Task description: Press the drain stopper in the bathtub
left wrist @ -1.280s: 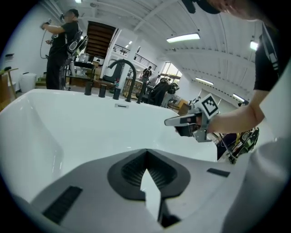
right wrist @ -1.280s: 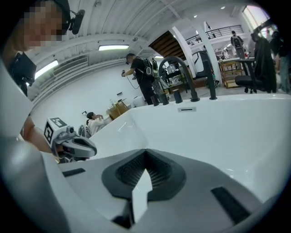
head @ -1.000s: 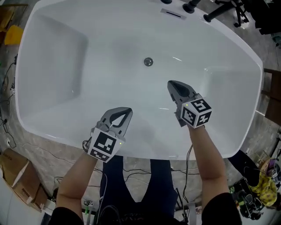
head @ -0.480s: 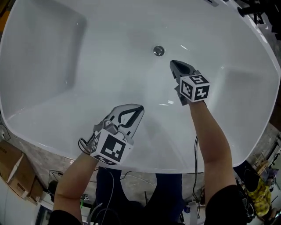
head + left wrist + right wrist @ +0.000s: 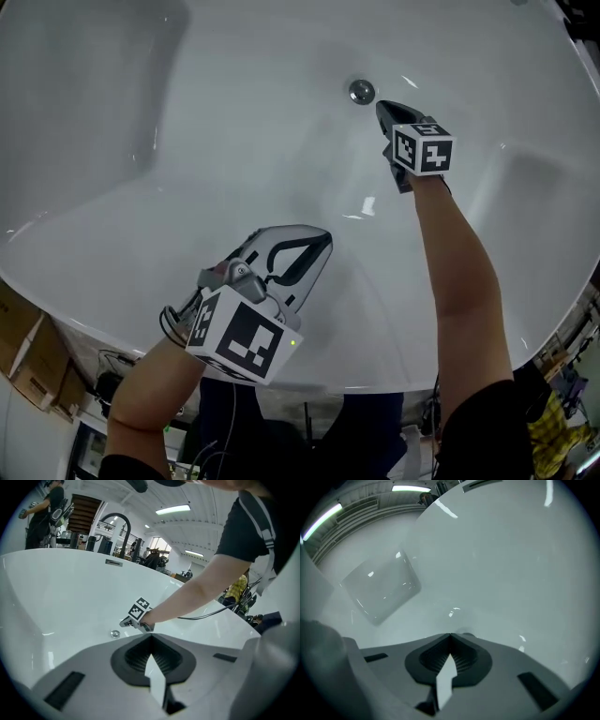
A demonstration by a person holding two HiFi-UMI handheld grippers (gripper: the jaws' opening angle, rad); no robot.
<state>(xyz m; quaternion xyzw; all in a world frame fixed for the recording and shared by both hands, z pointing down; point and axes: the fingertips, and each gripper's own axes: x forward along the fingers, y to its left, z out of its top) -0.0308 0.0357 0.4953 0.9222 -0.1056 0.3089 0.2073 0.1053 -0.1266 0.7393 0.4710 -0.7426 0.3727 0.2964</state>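
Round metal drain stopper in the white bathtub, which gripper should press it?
Right. The right gripper, jaws shut, points close beside the round metal drain stopper; the left gripper hangs well behind.

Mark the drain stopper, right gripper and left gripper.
drain stopper (image 5: 361, 91): head view, centre of its metal cap.
right gripper (image 5: 382, 106): head view, tips of its shut fingers.
left gripper (image 5: 324, 242): head view, tips of its shut fingers.

**Gloss on the tub, matt on my tools**

The bathtub (image 5: 234, 141) is white, smooth and glossy, with bright streaks of light on its far wall. Its drain stopper (image 5: 361, 91) looks like polished metal. My left tongs (image 5: 322, 240) and right tongs (image 5: 383, 106) are matt grey plastic. Their inner pads (image 5: 133, 657) are black and finely ribbed. The marker cubes (image 5: 239, 339) look matt, printed black on white.
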